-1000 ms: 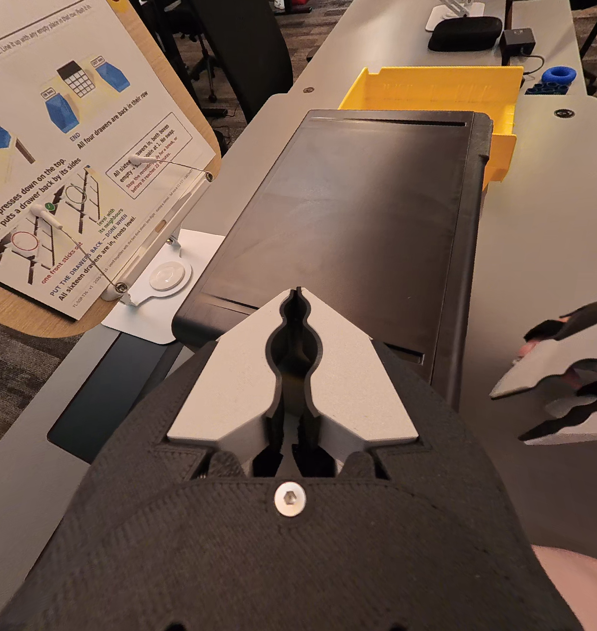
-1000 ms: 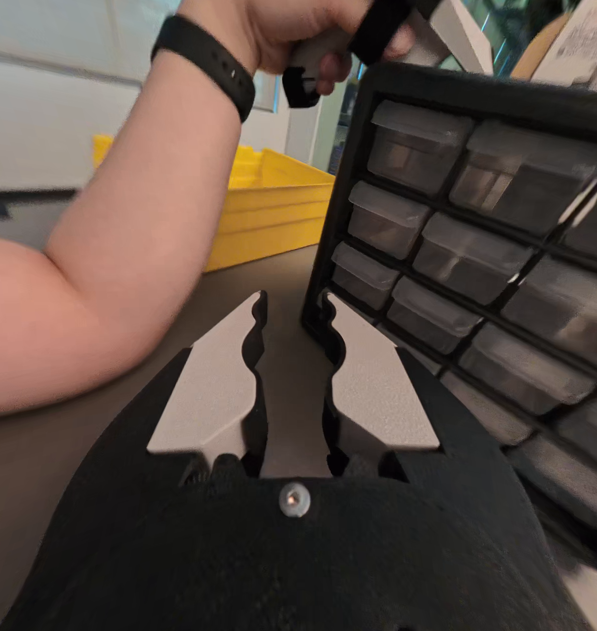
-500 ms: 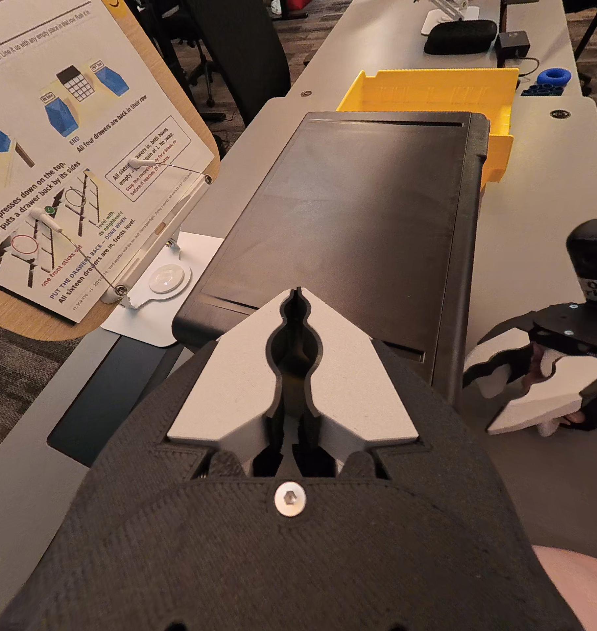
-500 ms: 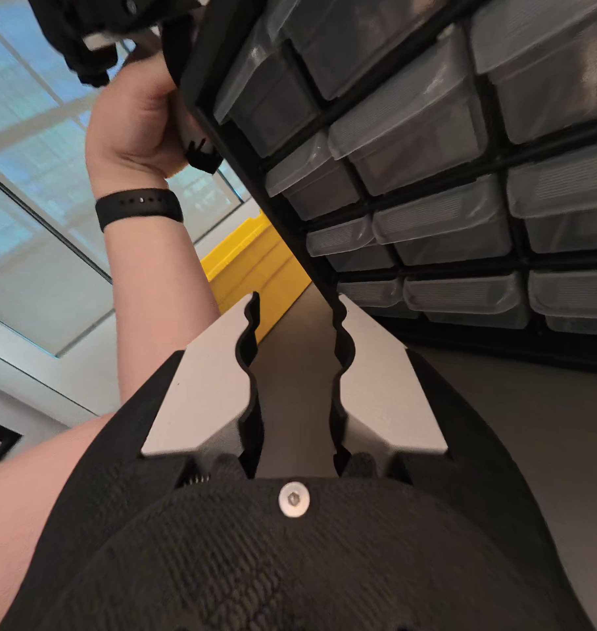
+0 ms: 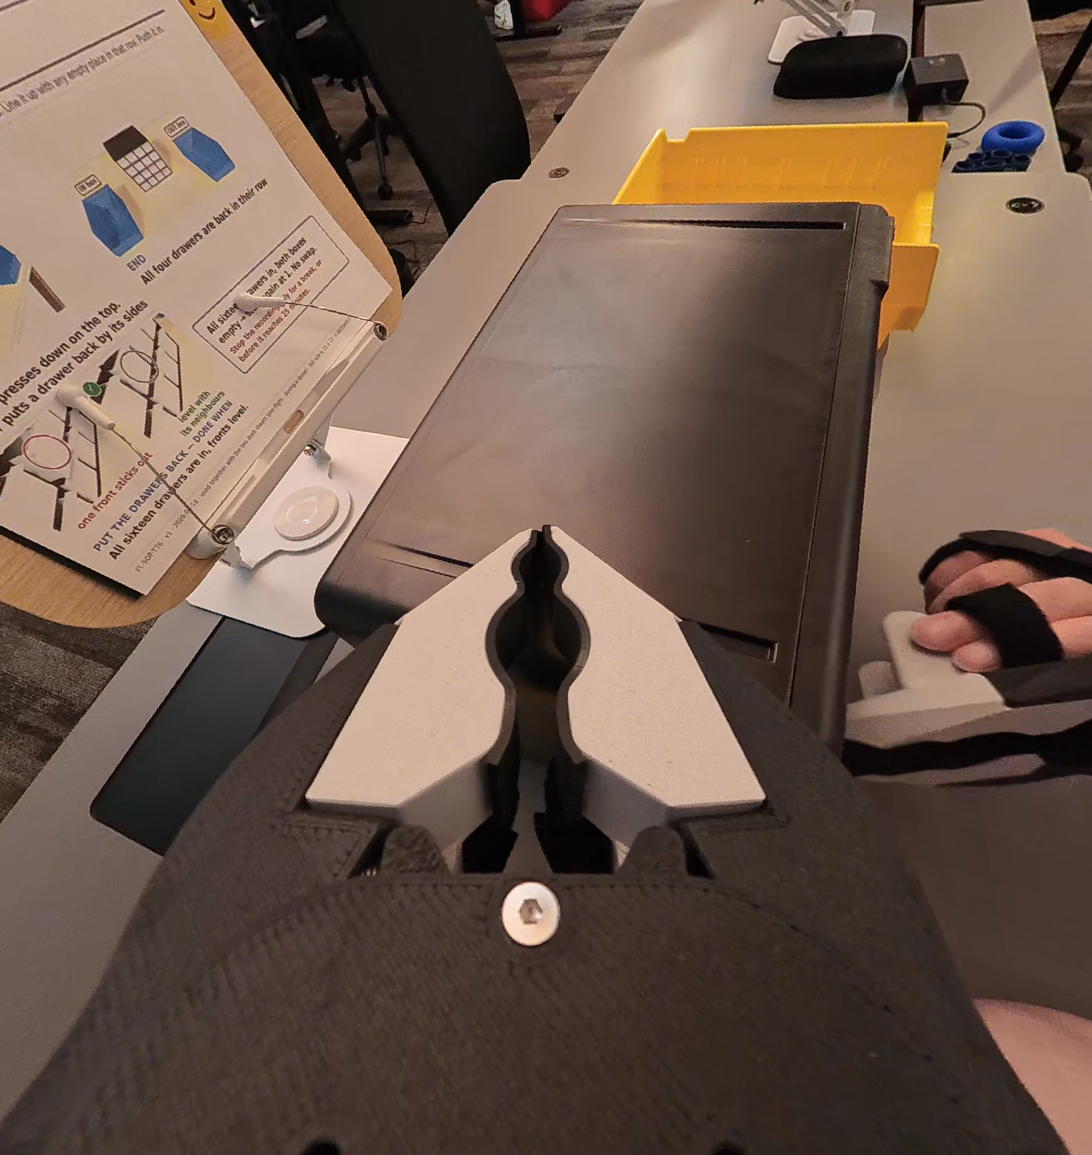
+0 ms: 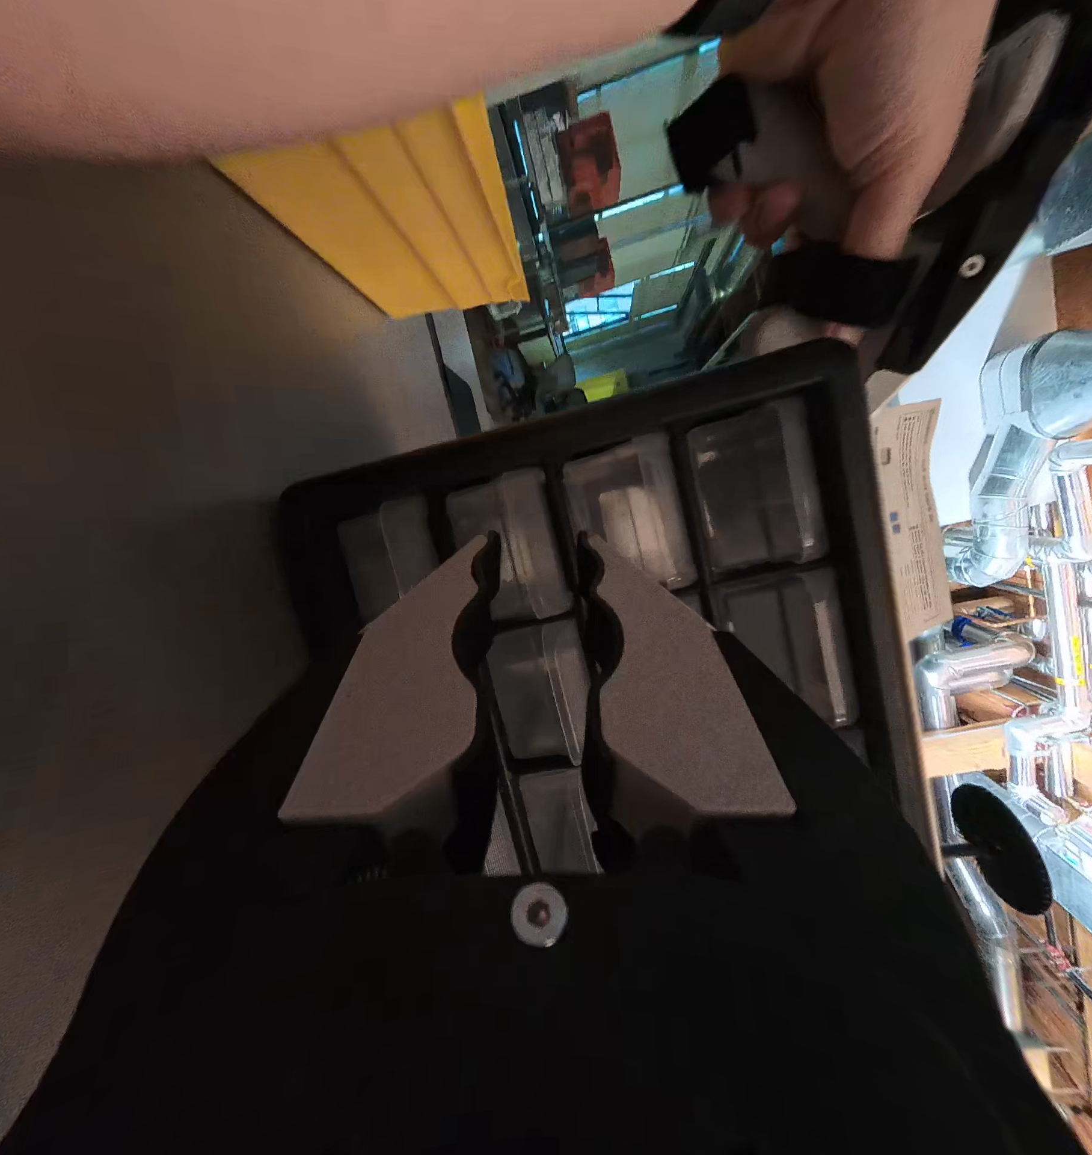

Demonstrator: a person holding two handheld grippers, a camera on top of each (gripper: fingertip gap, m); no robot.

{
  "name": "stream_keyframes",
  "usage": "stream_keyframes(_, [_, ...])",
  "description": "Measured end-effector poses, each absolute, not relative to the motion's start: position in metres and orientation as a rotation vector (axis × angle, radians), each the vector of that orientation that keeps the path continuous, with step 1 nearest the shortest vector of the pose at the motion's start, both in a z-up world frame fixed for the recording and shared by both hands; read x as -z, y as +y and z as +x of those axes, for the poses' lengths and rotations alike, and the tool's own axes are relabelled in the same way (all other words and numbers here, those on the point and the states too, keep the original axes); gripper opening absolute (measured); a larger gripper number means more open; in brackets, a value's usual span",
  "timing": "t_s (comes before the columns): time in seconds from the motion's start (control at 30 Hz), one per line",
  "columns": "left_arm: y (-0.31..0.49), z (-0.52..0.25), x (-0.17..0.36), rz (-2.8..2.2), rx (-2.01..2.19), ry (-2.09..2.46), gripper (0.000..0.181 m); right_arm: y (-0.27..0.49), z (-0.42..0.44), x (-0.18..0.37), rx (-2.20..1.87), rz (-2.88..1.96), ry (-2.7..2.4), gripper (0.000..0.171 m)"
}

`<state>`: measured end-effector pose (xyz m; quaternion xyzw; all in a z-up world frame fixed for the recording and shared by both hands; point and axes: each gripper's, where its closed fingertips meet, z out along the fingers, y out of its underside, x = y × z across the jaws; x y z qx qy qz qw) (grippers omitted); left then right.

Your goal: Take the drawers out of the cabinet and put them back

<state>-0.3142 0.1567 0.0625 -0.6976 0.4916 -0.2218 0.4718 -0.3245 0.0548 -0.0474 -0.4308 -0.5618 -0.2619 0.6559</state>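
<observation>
The black cabinet [image 5: 625, 387] stands on the grey table, its flat top facing the left wrist view. My left gripper [image 5: 543, 532] is shut and empty, its tips resting on the near end of the cabinet top. In the right wrist view the cabinet front [image 6: 874, 562] shows several clear drawers [image 6: 749, 494], all pushed in. My right gripper [image 6: 538, 550] is open and rolled onto its side, close to the front, its jaws straddling one clear drawer [image 6: 528, 581] without closing on it. The hand holding the right gripper [image 5: 999, 631] shows beside the cabinet's front edge.
A yellow bin [image 5: 781, 162] sits behind the cabinet and also shows in the right wrist view [image 6: 393, 206]. An instruction board [image 5: 125, 281] on a white stand is on the left. A black case [image 5: 840, 65] and blue rings [image 5: 1012, 134] lie farther back. My hands' fingertips stand some 15 cm from each other.
My right gripper has swung round and rolled sideways, from beside the cabinet's lower corner to directly in front of the drawers. The left gripper has stayed shut on the cabinet top.
</observation>
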Motion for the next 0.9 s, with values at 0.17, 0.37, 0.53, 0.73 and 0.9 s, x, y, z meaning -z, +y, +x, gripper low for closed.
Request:
stream_keyframes(0.17, [0.157,-0.314,-0.062,-1.707,0.541,1.207,0.000,0.065,-0.325,0.055,0.699,-0.929,-1.296,0.017])
stream_keyframes(0.37, [0.157,-0.314,-0.062,-1.706,0.545,1.206,0.000,0.073,-0.323,0.058,0.781,-0.873,-1.292,0.017])
stream_keyframes(0.53, [0.157,-0.314,-0.062,-1.706,0.551,1.205,0.000,0.076,-0.324,0.056,0.801,-0.848,-1.282,0.017])
stream_keyframes(0.73, [0.157,-0.314,-0.062,-1.705,0.545,1.206,0.000,0.077,-0.327,0.054,0.839,-0.780,-1.283,0.011])
stream_keyframes(0.9, [0.157,-0.314,-0.063,-1.706,0.549,1.205,0.000,0.077,-0.326,0.051,0.839,-0.759,-1.273,0.007])
